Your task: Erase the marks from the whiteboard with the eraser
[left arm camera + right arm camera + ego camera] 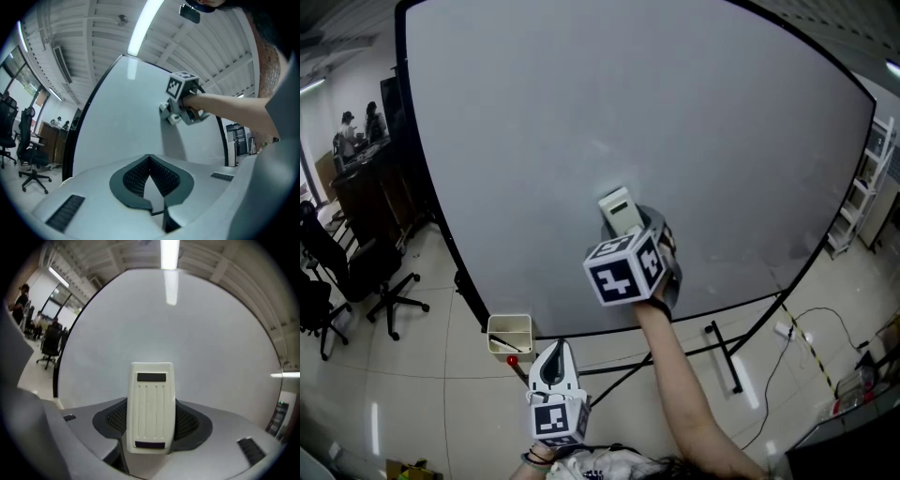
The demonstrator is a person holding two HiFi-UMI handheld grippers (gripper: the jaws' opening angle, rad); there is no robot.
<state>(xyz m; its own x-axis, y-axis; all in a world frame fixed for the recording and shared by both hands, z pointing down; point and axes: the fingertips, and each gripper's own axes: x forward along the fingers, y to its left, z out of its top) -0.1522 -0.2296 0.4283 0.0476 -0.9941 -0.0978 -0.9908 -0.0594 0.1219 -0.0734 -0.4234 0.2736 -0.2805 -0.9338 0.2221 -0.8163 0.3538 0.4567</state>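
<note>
1 big whiteboard (581, 94) on a black-framed stand fills most of the head view, and its grey-white face shows no clear marks, only a faint smudge or 2 above the middle. The right gripper (633, 227) reaches up to the board's lower middle, clenched on the eraser (151, 406), a cream ribbed block that stands upright between the dark pads with its top end clear of them. Its felt side seems to meet the board, though contact cannot be confirmed. The left gripper (150, 164) hangs low, near the person's body and well apart from the board, with its jaw tips closed together and nothing between them. As a judgement, the main risk is the eraser twisting or sliding out of the pads during a hard sweep, since only its lower part is clamped and friction on the board would lever against the free end. A tilted eraser would wipe with 1 edge only and miss faint traces, and a heavy push could rock the board on its stand. Counted from largest down: 1 whiteboard, 2 black office chairs (382, 272) at the left, 2 grippers, 1 small open tray (509, 323) at the board's lower left corner, and 1 eraser.
</note>
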